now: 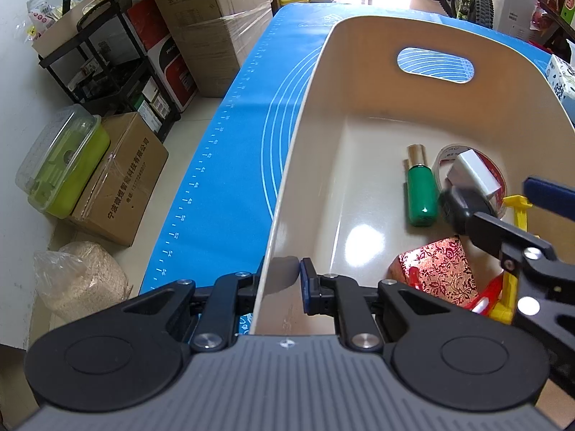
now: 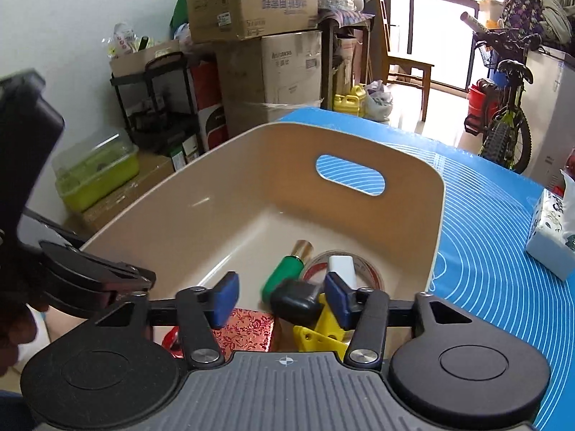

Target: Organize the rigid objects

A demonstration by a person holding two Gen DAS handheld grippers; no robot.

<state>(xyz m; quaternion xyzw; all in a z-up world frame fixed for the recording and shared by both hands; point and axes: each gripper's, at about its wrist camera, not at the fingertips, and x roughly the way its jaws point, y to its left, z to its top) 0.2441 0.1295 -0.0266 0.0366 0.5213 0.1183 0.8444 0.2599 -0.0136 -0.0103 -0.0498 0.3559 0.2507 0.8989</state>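
Note:
A beige bin (image 1: 359, 79) (image 2: 251, 179) stands on the blue mat (image 1: 230, 186). My left gripper (image 1: 282, 278) is shut on the bin's near left wall, one finger outside and one inside. Over the bin's near end my right gripper (image 2: 282, 298) stands open. A blurred black object (image 2: 298, 300) (image 1: 452, 208) is between its blue pads, against the right one only. On the bin's floor lie a green bottle (image 2: 284, 269) (image 1: 420, 194) with a gold cap, a tape roll (image 2: 366, 269), a white box (image 2: 343, 265) (image 1: 474, 174), a red patterned box (image 2: 244, 330) (image 1: 442, 269) and a yellow plastic piece (image 2: 320, 339).
A tissue pack (image 2: 553, 237) lies on the mat (image 2: 485, 251) to the right of the bin. Past the table's left edge stand cardboard boxes (image 1: 212, 25), a black shelf (image 1: 107, 61) and a green lidded container (image 1: 64, 165). A bicycle (image 2: 506, 122) stands at the back right.

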